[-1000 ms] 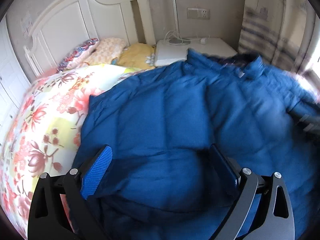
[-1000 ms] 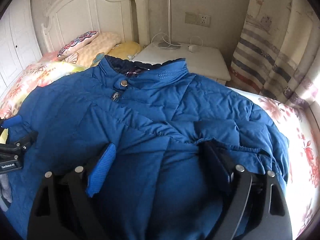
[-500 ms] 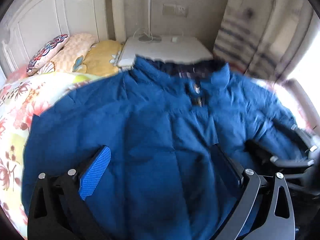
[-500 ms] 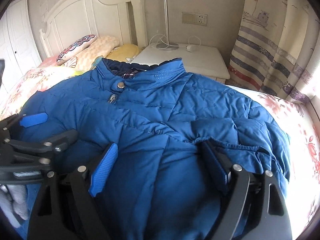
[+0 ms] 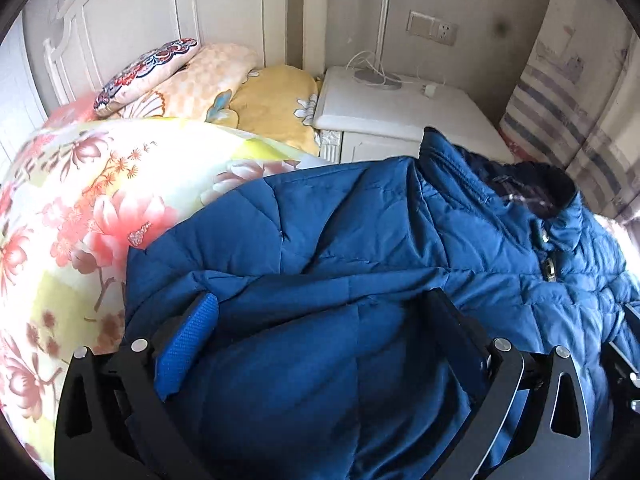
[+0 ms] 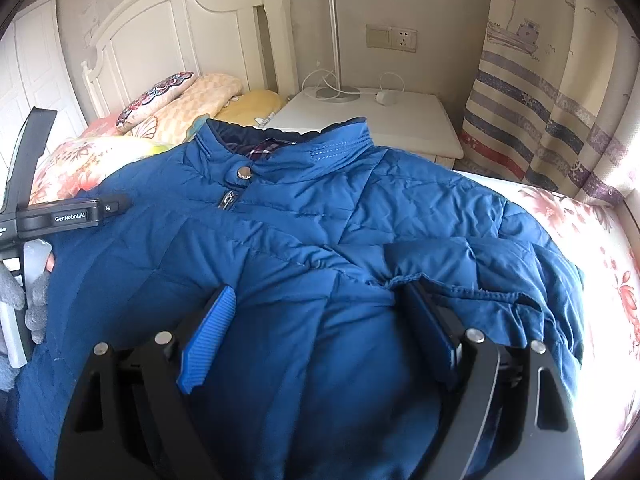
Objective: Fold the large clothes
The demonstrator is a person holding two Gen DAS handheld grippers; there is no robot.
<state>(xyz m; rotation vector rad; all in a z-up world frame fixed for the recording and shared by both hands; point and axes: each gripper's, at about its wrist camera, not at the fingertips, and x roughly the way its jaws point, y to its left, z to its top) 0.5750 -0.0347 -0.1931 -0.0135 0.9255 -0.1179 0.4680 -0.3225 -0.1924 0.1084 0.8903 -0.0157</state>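
Right under both grippers, the blue jacket (image 6: 320, 240) lies spread on the floral bedspread (image 5: 80, 200); left gripper (image 5: 320, 320) and right gripper (image 6: 320, 320) are both wide open, gripping nothing, fabric bunched between their fingers.

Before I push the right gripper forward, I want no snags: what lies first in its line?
The blue quilted jacket itself: its fabric already fills the space between the open jaws of the right gripper. Farther along that line is the collar snap button, though depth is hard to judge.
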